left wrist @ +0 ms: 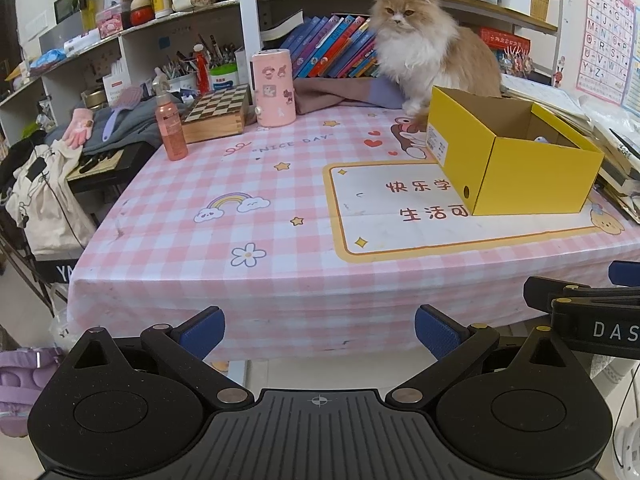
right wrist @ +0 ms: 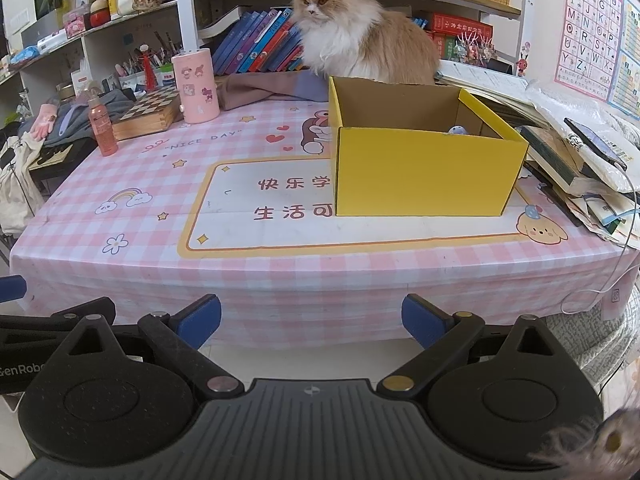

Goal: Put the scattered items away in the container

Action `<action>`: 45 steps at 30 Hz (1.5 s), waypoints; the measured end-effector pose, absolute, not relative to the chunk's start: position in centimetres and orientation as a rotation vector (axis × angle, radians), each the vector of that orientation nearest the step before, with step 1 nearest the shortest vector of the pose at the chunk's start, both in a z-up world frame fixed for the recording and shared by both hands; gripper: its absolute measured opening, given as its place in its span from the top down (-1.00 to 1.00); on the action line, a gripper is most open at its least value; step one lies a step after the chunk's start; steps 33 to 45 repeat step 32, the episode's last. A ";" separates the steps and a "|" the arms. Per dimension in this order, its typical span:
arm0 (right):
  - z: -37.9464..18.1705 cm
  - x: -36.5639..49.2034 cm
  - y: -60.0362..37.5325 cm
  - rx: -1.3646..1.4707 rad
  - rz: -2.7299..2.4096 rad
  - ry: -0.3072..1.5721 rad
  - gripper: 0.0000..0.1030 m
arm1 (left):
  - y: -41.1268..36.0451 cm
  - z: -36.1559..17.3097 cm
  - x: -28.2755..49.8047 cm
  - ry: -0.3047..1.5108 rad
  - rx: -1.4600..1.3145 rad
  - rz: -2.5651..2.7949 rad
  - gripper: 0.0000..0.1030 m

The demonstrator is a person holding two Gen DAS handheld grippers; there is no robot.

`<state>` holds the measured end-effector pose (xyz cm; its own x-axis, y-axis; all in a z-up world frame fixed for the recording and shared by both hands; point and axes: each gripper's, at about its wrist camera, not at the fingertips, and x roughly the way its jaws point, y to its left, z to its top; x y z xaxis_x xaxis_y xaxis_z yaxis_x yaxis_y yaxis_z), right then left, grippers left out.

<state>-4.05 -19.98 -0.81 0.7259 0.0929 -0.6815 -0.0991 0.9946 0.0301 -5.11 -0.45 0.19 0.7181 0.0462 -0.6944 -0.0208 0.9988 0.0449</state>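
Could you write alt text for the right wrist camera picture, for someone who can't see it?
A fluffy orange-and-white cat sits behind an open yellow cardboard box on a pink checked tablecloth. The right gripper hovers before the table edge, jaws open and empty.

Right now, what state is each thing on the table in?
Left gripper: open, empty.
Right gripper: open, empty.
Yellow box: lidless, upright, something small inside.
Pink bottle: upright, capped.
Pink canister: upright, closed.
Chessboard case: shut.
Cat: sitting behind the box.
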 end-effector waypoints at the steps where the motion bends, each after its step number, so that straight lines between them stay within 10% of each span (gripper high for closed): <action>1: -0.8 -4.1 -20.0 -0.009 0.106 0.751 -0.90 | -0.5 0.2 -5.1 0.769 0.035 0.037 -0.99; 45: -0.4 -4.5 -19.6 -0.004 0.117 0.740 -0.90 | -0.4 0.6 -5.6 0.754 0.031 0.045 -0.99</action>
